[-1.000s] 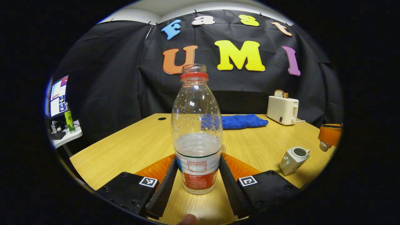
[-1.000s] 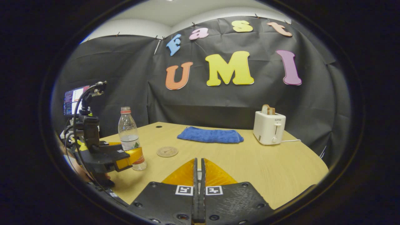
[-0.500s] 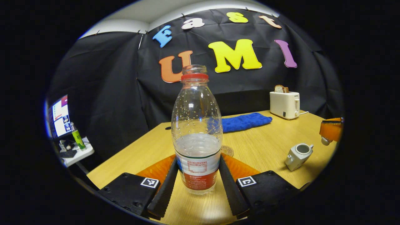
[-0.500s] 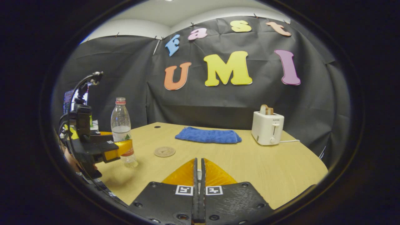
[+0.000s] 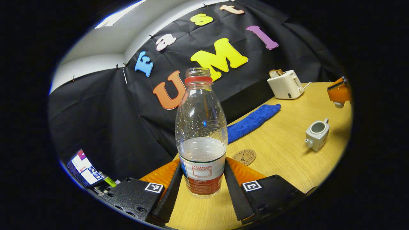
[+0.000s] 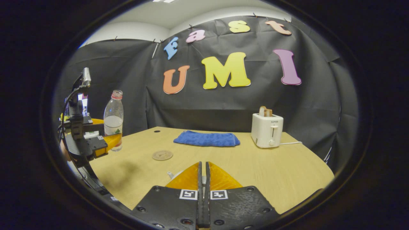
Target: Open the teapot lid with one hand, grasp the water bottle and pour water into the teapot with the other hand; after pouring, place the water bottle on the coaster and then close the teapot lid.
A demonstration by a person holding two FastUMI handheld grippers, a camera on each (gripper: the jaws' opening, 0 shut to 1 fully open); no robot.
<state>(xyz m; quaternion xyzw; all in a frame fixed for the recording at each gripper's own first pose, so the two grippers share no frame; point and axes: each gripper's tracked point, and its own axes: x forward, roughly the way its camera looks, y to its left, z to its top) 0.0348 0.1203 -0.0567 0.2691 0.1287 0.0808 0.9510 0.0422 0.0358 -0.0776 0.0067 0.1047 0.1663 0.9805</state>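
A clear water bottle (image 5: 200,127) with a red neck ring, no cap and a red-and-white label is about a third full. My left gripper (image 5: 203,166) is shut on its lower part and holds it upright above the wooden table (image 5: 287,166). In the right gripper view the bottle (image 6: 113,121) and left gripper (image 6: 108,142) hang at the left, off the table. The small white teapot (image 5: 316,134) stands open on the right. A round coaster (image 5: 244,157) lies between bottle and teapot. My right gripper (image 6: 203,164) is shut on the small white lid (image 5: 338,104), above the teapot.
A folded blue towel (image 6: 206,139) lies at the back of the table, and a white toaster (image 6: 266,130) with bread stands at the back right. A monitor (image 5: 84,167) sits on a side stand beyond the table's left edge.
My left gripper has lifted the bottle off the table and carried it up and to the left, and its view has tilted. The right gripper has hardly moved.
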